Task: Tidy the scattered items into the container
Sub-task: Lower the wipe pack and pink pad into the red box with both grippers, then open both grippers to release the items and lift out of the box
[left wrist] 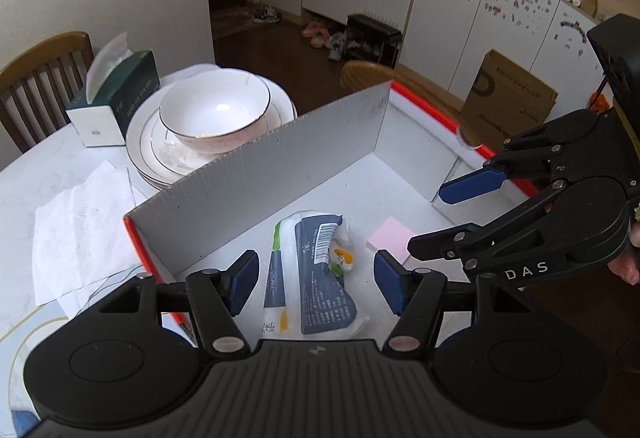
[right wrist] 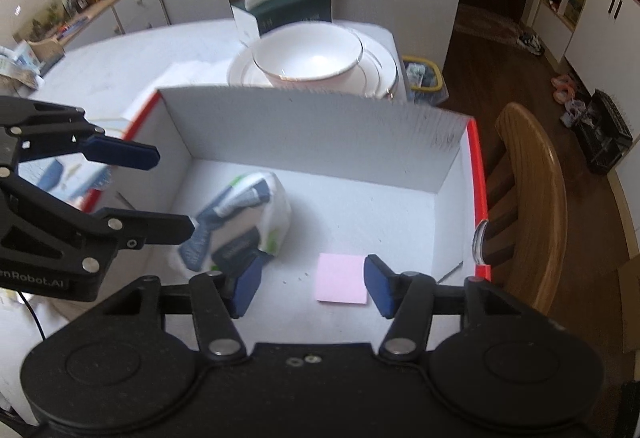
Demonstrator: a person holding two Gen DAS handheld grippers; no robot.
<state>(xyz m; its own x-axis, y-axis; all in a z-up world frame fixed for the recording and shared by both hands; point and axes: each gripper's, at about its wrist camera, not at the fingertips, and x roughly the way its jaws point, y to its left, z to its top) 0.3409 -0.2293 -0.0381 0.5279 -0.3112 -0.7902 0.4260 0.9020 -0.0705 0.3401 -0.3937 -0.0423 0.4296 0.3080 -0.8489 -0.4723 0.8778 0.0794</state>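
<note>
A white cardboard box [left wrist: 280, 154] with red outer edges stands on the table; it also shows in the right wrist view [right wrist: 312, 118]. Inside lie a tissue pack [left wrist: 316, 278] with a dark label and a pink sticky-note pad [left wrist: 390, 240]. The pack [right wrist: 240, 214] and pad [right wrist: 340, 278] show in the right wrist view too. My left gripper [left wrist: 316, 284] is open and empty, hovering over the pack. My right gripper [right wrist: 312, 284] is open and empty above the pad; it shows at the right of the left wrist view [left wrist: 448, 218].
A bowl [left wrist: 214, 110] on stacked plates [left wrist: 160, 154] sits behind the box, with a green tissue box [left wrist: 116, 98] beyond. Loose white papers [left wrist: 80, 218] lie left of the box. Wooden chairs [right wrist: 532, 194] stand at the table's edges.
</note>
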